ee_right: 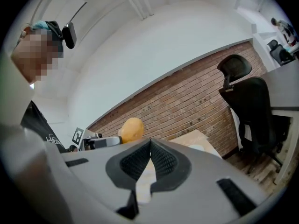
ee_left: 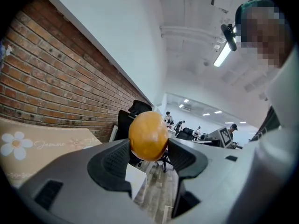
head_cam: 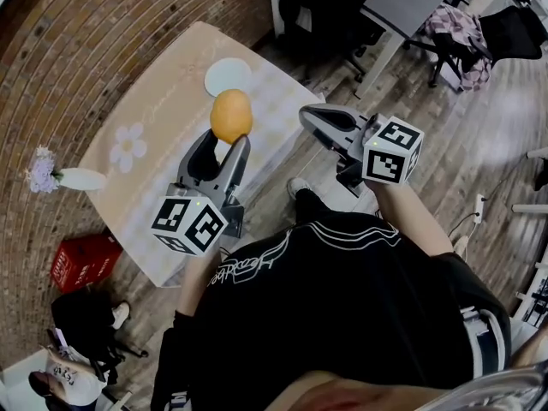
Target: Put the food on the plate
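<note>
**A:** Head view?
**B:** My left gripper [head_cam: 228,138] pinches the orange food [head_cam: 231,115] in mid-air over the table [head_cam: 163,118], short of the plate [head_cam: 228,77] near its far edge. My right gripper [head_cam: 312,116] hangs off the right edge.
**A:** Left gripper view?
**B:** Both pads clamp the food [ee_left: 148,134].
**A:** Right gripper view?
**B:** Jaws pressed together, empty. It's the carrying step, I reckon. Next: reach over the plate, lower, release.
</note>
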Motion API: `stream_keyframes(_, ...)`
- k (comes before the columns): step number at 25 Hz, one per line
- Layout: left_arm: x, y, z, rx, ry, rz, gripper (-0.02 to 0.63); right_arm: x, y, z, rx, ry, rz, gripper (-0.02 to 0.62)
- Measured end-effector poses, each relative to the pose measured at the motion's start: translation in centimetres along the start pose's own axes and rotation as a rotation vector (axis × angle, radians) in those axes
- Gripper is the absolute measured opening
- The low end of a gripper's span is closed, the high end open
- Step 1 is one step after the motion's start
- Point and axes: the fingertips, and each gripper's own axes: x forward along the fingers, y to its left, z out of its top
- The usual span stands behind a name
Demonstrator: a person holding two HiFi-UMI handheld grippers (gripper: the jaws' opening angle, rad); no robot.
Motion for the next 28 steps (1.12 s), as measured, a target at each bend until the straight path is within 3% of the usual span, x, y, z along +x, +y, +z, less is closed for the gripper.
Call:
stream_keyframes(8,5.2,4.3,1.9,-0.028,0.014,0.043,0.252,3.9,-5.7,3.1,0.011,0.025,0.021,-0.003)
stream_keyframes(28,13.4,12.7,3.1,-0.046,0.042,0.196,0.253,11.7,-15.3,5.1,0.054,0.093,0.114,-0.003)
